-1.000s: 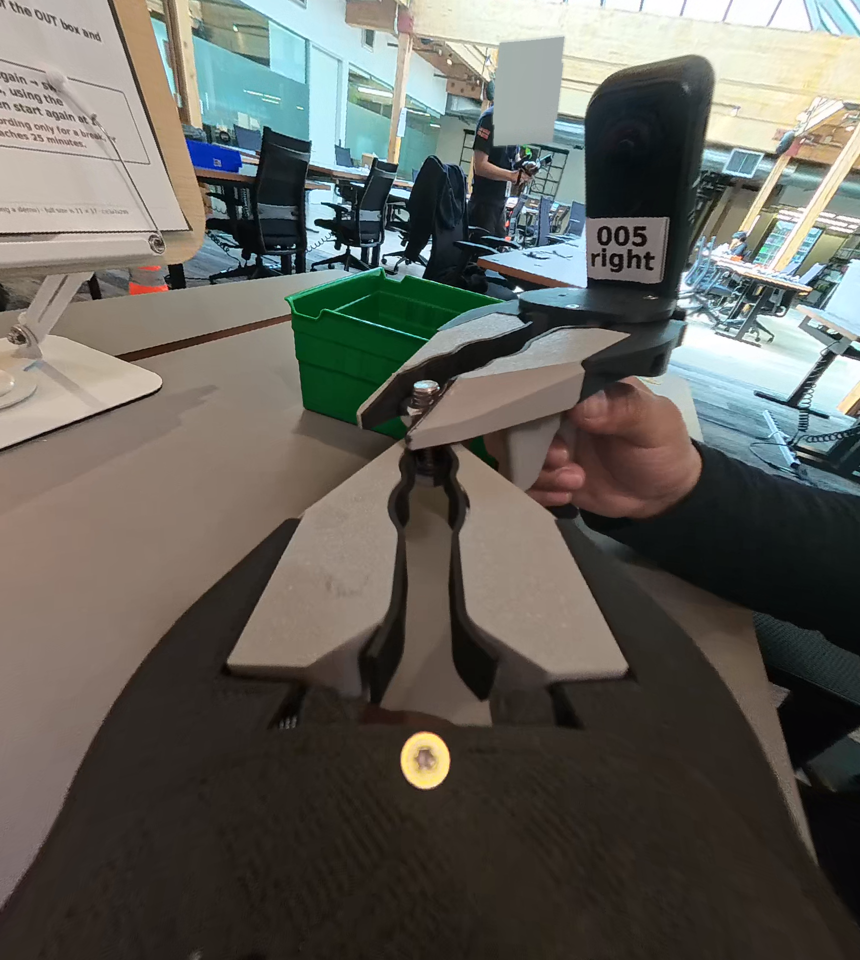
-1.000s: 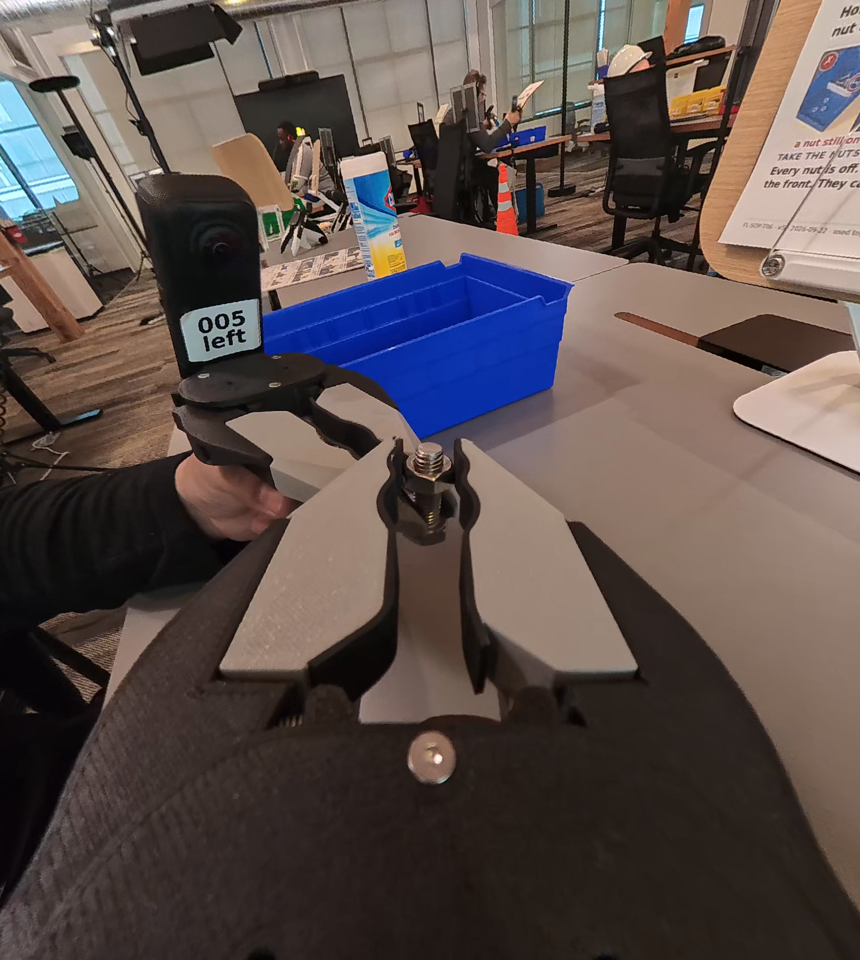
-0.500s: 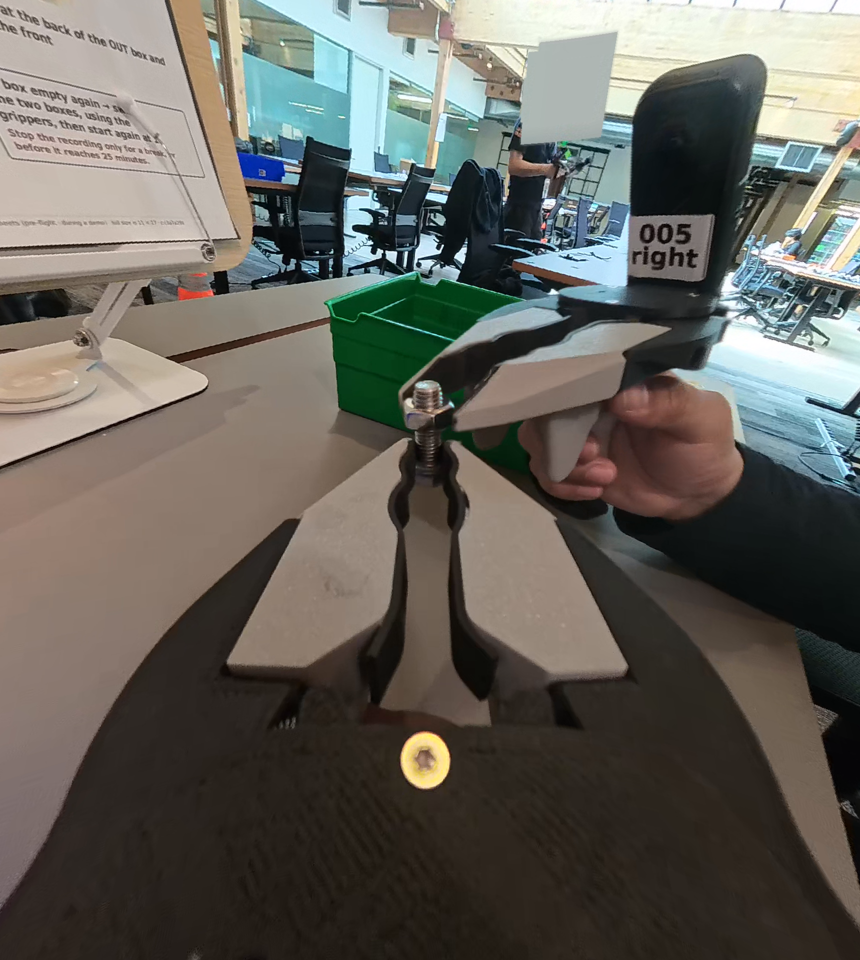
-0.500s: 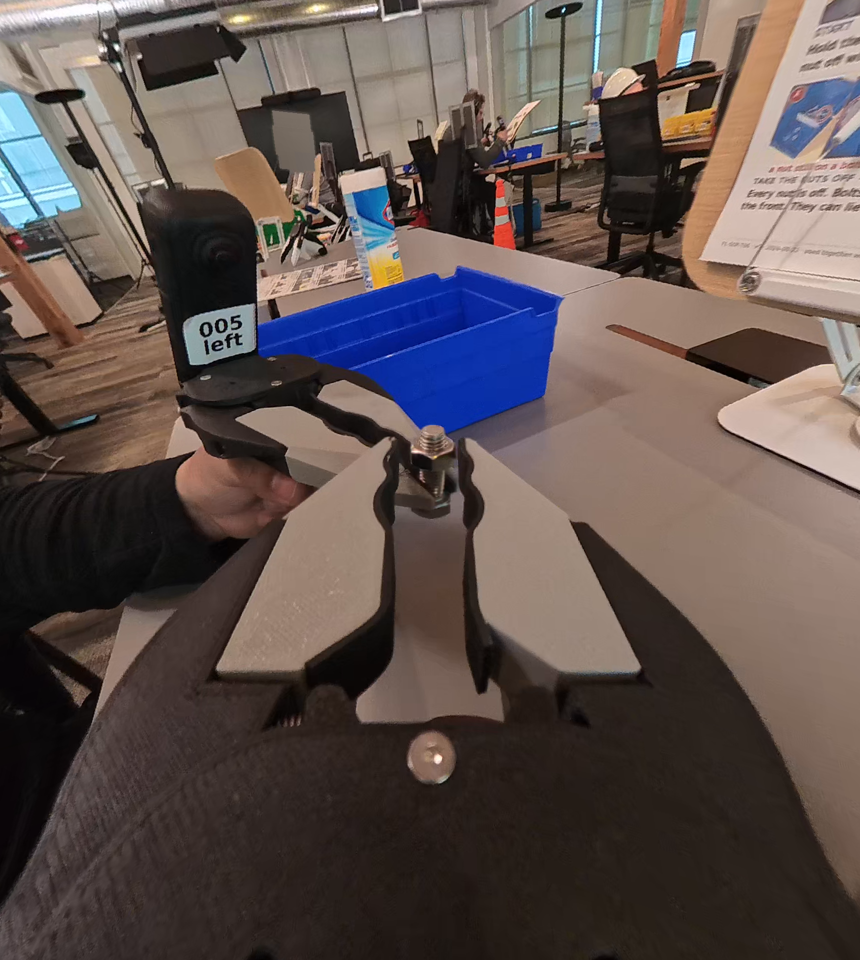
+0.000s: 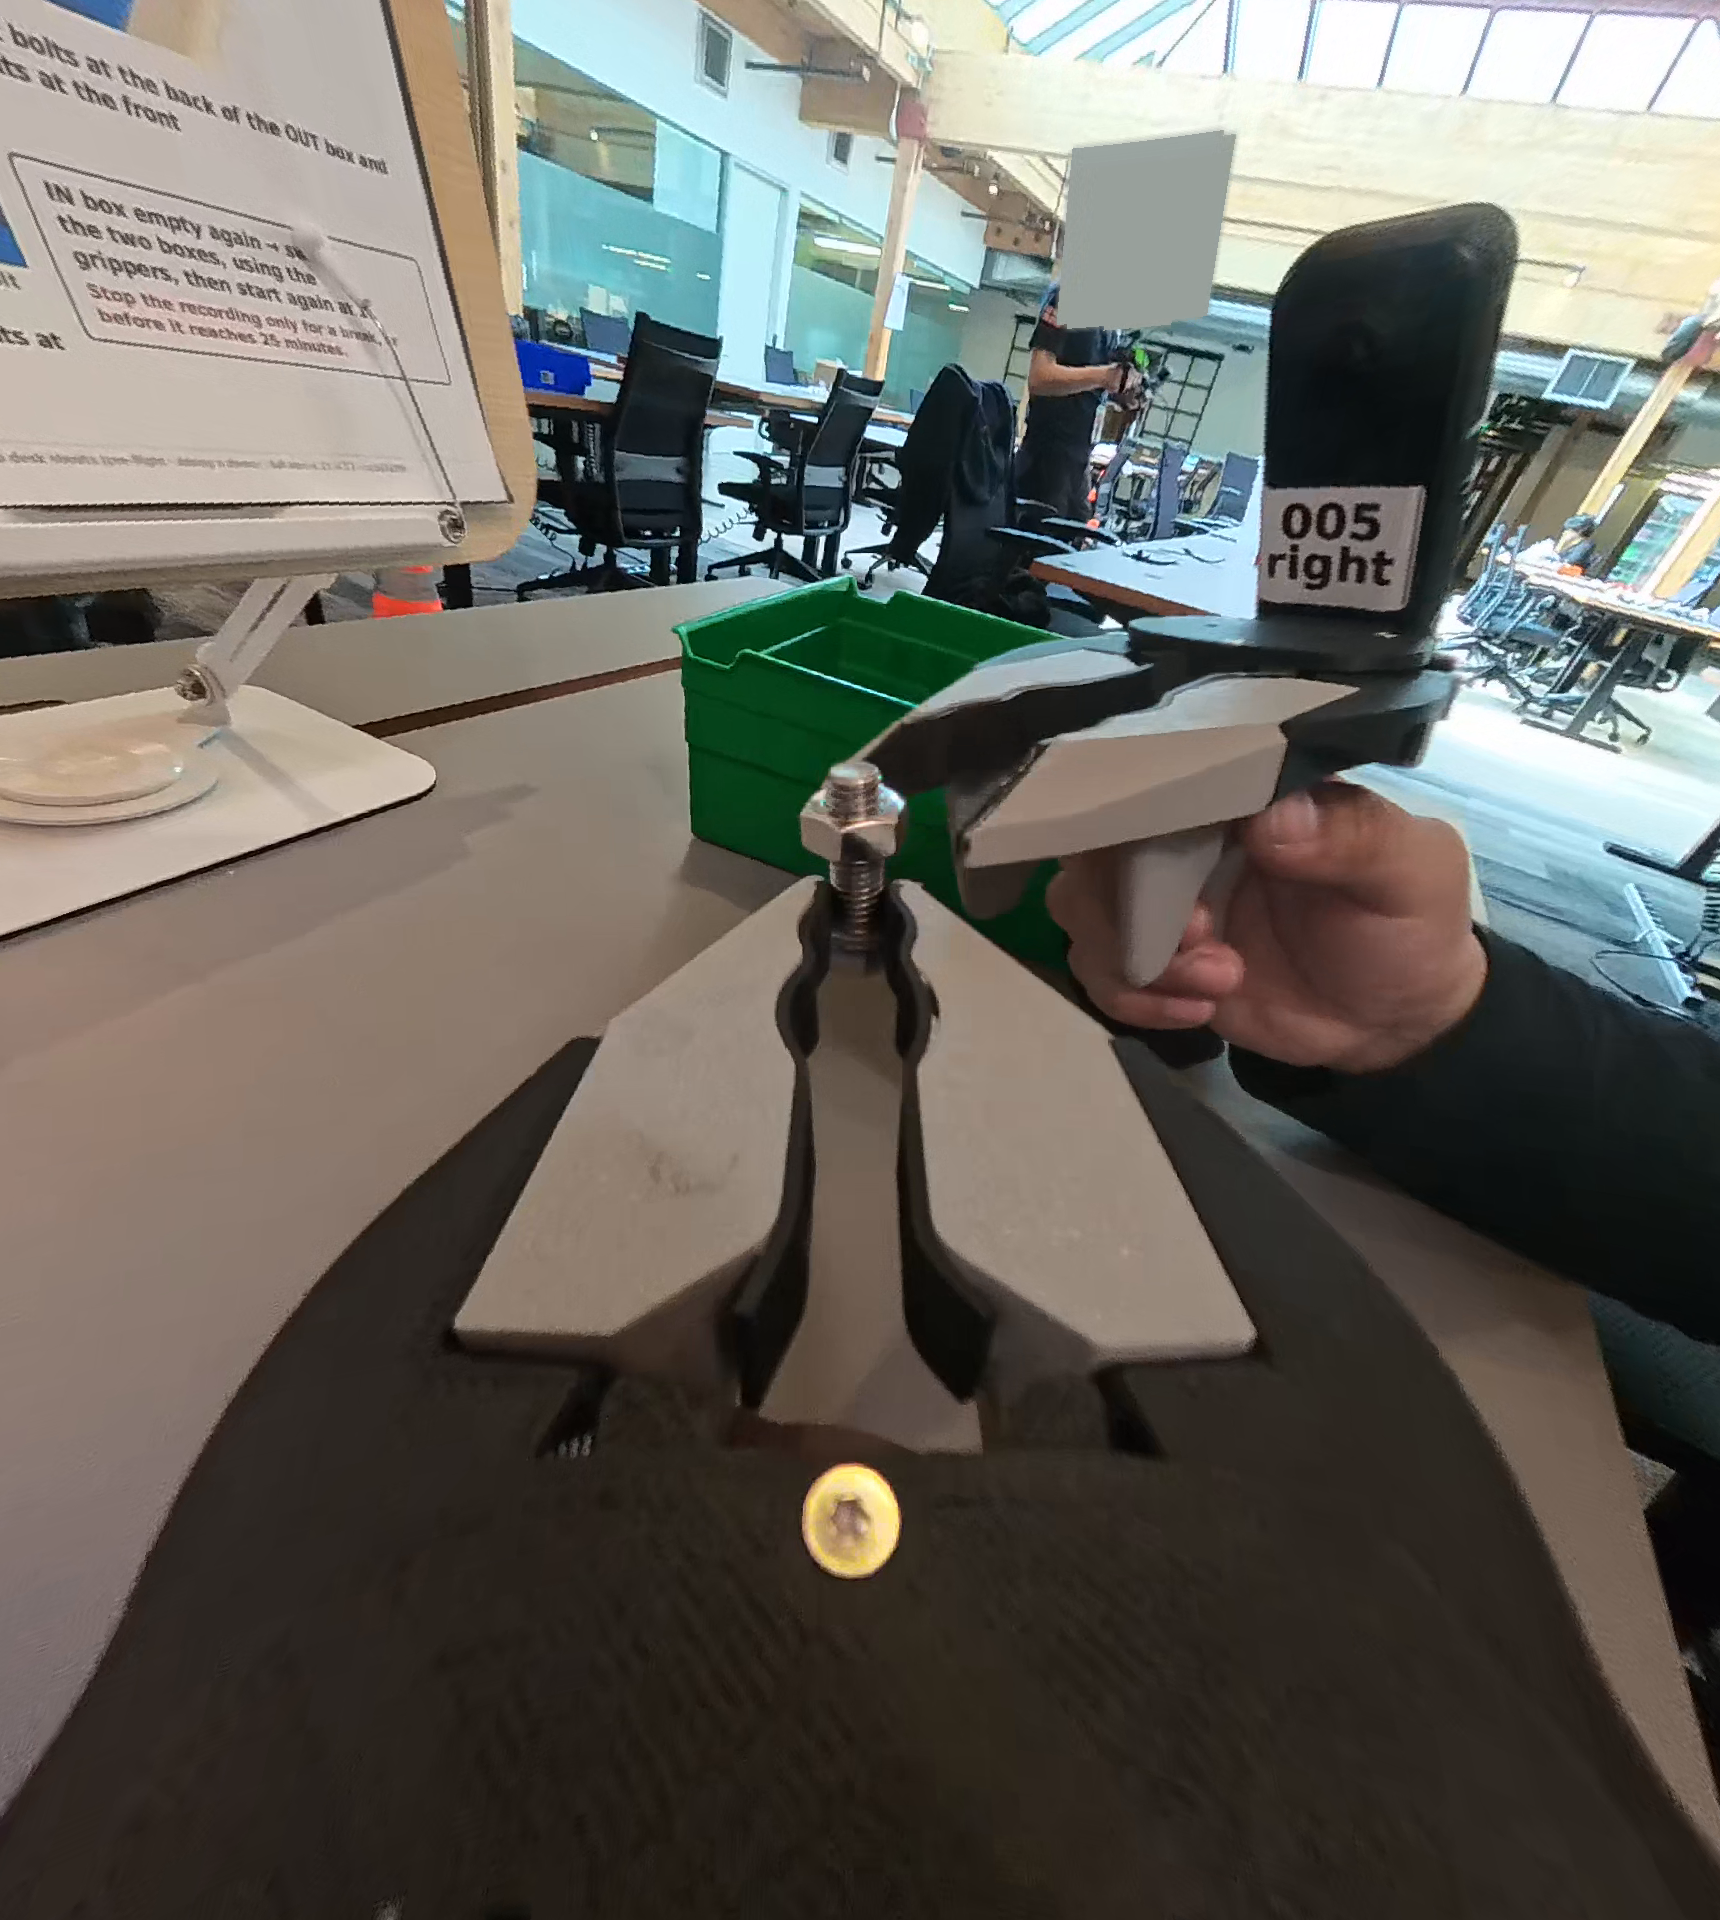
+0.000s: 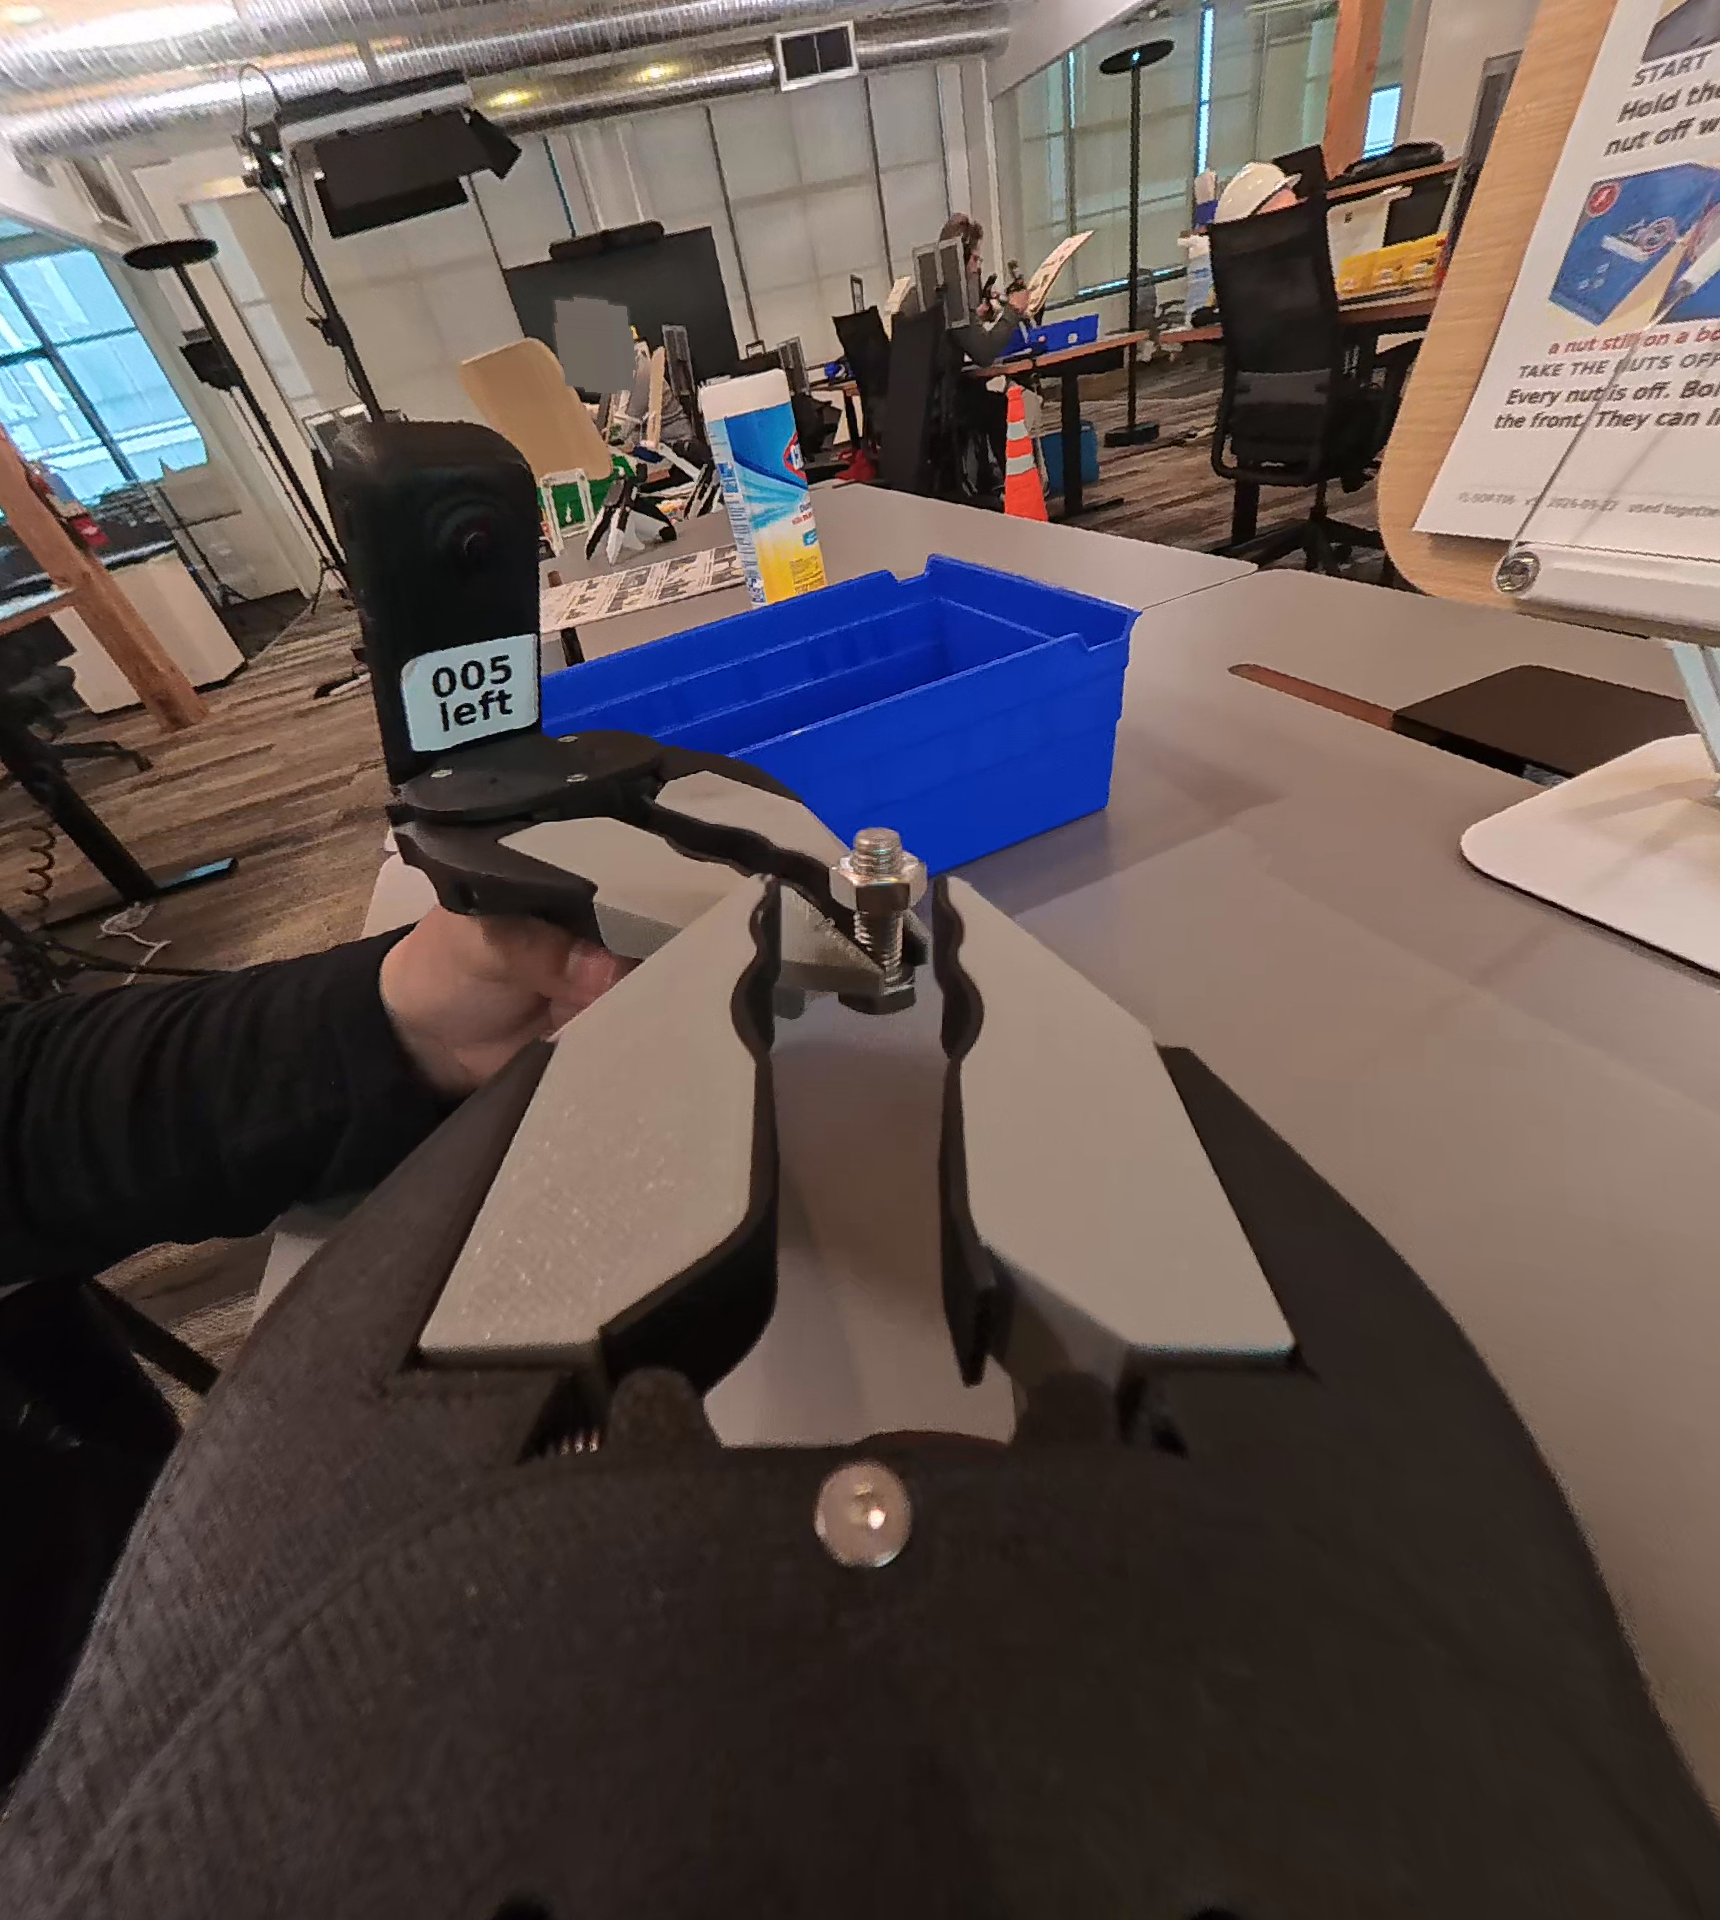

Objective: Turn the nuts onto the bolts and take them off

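Note:
My left gripper [image 5: 854,920] is shut on the lower shank of a steel bolt [image 5: 854,883] and holds it upright above the grey table [image 5: 212,1039]. A hex nut [image 5: 853,821] sits near the bolt's top, with a little thread above it. My right gripper [image 5: 923,805] is open just right of the nut, its tips level with it and not clamping it. In the right wrist view the nut [image 6: 877,883] and bolt [image 6: 877,940] stand at the mouth of my right gripper [image 6: 851,914], with the left gripper [image 6: 871,982] beneath.
A green bin [image 5: 804,675] stands behind the bolt and a blue bin [image 6: 939,675] on the other side. A white stand [image 5: 108,790] carries an instruction sheet [image 5: 160,260] at the table's back. A wipes canister [image 6: 762,488] stands on the table beyond the blue bin. The tips of both grippers are at nearly the same place.
My right gripper was shut on the nut; it has now opened and drawn back a little. The nut stays on the bolt, which the left gripper still holds.

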